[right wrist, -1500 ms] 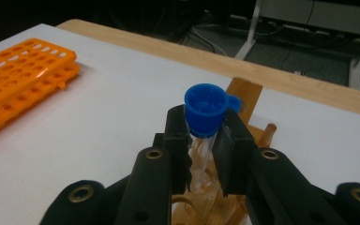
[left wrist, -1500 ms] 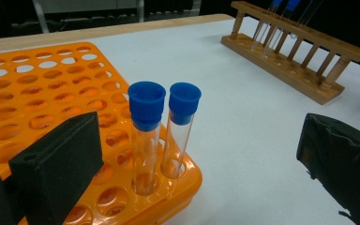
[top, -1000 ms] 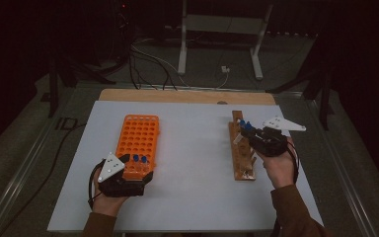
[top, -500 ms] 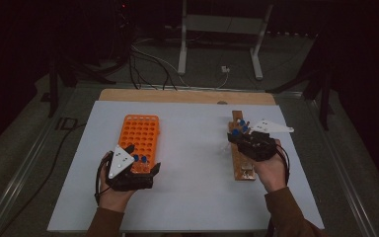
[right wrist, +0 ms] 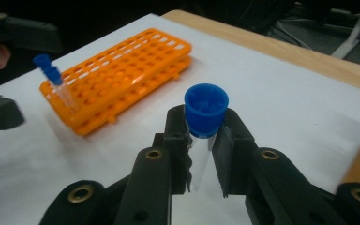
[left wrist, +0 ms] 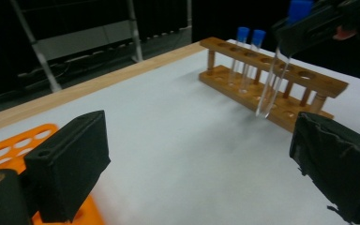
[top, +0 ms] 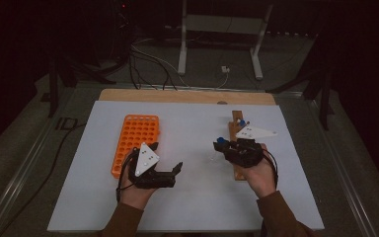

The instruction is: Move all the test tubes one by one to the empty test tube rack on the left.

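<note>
Between the two racks, over bare white table (top: 192, 197), the right gripper (right wrist: 201, 154) has a clear test tube (right wrist: 200, 161) clamped just under its blue cap (right wrist: 206, 110), jaws closed tight on the glass, tube hanging roughly upright with its tip tilted a touch. From the left gripper view that same tube (left wrist: 273, 84) dangles just in front of the wooden rack (left wrist: 272, 89), clear of its holes, so it's lifted out and on its way. Two more blue-capped tubes (left wrist: 243, 56) stand in the wooden rack's far end.

On the other side of the wooden rack, well apart from it, lies the orange rack (top: 135, 140), and one blue-capped tube (right wrist: 56, 86) already leans in its near corner. So this reads as a transfer job, wooden rack to orange rack, with this moment being the carry leg.

The left gripper (top: 175, 170) sits just beside the orange rack's near end, jaws spread wide with nothing between them, though they have just been easing inward a little. It points across toward the wooden rack.

What comes next, I'd say: either a hand-off to those waiting left jaws or a straight carry across. Either way, the tube needs to come upright over a free hole in the orange rack, then go down gently; the holes are tight, so alignment matters before letting go.
</note>
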`<state>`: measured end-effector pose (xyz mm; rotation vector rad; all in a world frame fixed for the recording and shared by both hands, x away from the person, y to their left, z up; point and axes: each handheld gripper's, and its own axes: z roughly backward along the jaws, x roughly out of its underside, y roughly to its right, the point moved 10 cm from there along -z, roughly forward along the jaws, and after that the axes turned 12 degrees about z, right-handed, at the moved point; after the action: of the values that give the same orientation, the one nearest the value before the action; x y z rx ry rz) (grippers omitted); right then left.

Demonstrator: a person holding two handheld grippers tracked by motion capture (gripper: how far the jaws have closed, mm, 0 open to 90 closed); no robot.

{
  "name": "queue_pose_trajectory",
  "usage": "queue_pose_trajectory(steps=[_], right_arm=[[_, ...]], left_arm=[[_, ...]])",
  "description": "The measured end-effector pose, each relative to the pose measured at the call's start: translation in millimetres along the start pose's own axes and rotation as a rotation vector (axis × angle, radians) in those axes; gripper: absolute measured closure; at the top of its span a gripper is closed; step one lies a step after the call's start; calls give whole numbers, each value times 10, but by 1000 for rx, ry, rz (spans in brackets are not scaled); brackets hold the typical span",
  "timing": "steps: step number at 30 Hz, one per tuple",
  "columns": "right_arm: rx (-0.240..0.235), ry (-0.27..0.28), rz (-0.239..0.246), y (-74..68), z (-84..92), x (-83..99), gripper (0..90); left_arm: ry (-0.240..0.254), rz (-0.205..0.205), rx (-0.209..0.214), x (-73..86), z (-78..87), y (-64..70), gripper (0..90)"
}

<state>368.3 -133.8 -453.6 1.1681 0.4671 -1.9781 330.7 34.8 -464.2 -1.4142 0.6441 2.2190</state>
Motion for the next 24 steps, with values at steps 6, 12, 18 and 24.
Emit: queue_pose_trajectory(steps=[6,12,18,24], right_arm=[[-40,0,9,-158,-51,-31,770],[-78,9,11,-283,-84,-80,770],[-106,6,13,-390,-147,-109,769],[-129,1,27,-490,-217,-139,769]], left_arm=[[-26,-21,31,29,-112,161,84],[-52,-56,42,78,-221,307,158],[-60,-46,37,92,-324,373,235],[-73,-41,54,133,-409,415,412]])
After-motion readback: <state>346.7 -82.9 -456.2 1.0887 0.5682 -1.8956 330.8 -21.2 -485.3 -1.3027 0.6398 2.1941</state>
